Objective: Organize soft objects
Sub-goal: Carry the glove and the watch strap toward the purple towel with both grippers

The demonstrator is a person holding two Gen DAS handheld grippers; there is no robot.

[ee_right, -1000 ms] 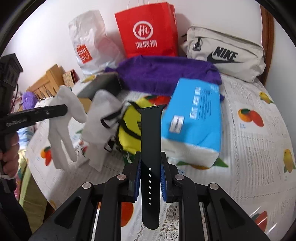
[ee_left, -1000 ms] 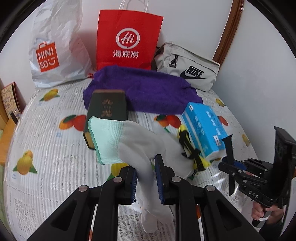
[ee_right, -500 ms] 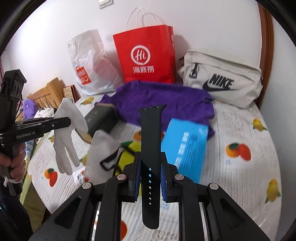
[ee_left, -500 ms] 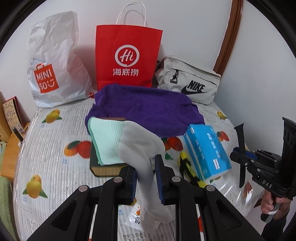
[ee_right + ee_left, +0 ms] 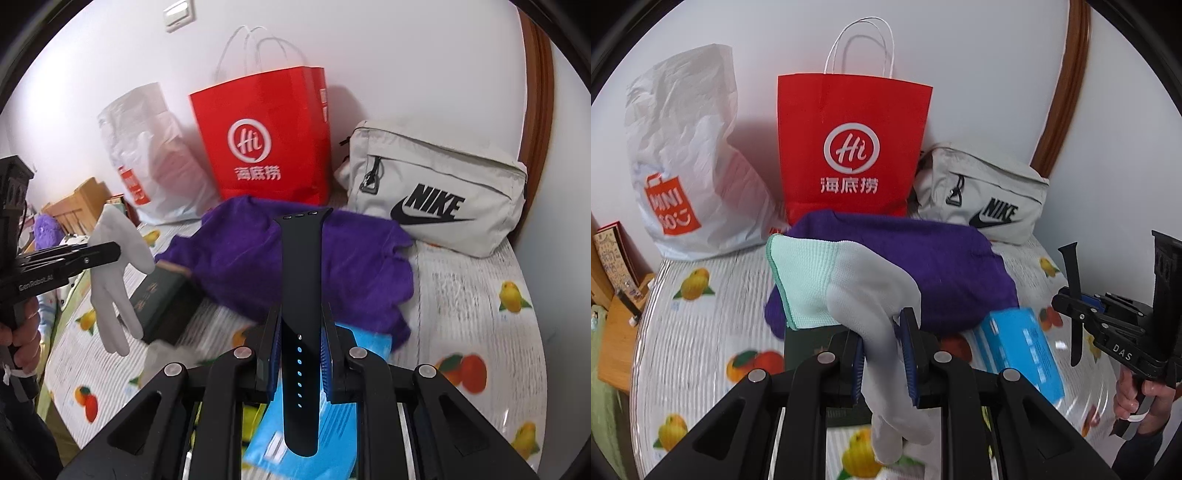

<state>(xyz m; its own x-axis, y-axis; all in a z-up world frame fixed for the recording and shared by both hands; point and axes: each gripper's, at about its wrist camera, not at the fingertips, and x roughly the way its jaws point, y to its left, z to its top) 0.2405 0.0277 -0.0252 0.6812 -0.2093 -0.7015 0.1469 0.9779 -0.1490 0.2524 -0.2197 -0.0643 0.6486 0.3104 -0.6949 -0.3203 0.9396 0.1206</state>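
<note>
Both jaws higher, glove [image 5: 849, 280] and strap [image 5: 301, 295] clamped

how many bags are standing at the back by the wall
3: a white plastic bag on the left, a red paper bag in the middle, a grey pouch on the right. Others may be hidden.

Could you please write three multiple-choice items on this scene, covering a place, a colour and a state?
1. Where does the red paper bag stand?
A. against the wall
B. on the floor
C. on the purple cloth

2. What colour is the glove's cuff?
A. orange
B. mint green
C. black

3. What is the right gripper doing?
A. open, nothing held
B. shut on the watch strap
C. shut on a glove

Key: 1 A, the bag backs onto the white wall; 2 B, the knit cuff is pale green; 3 B, the strap sits clamped between the pads.
</note>
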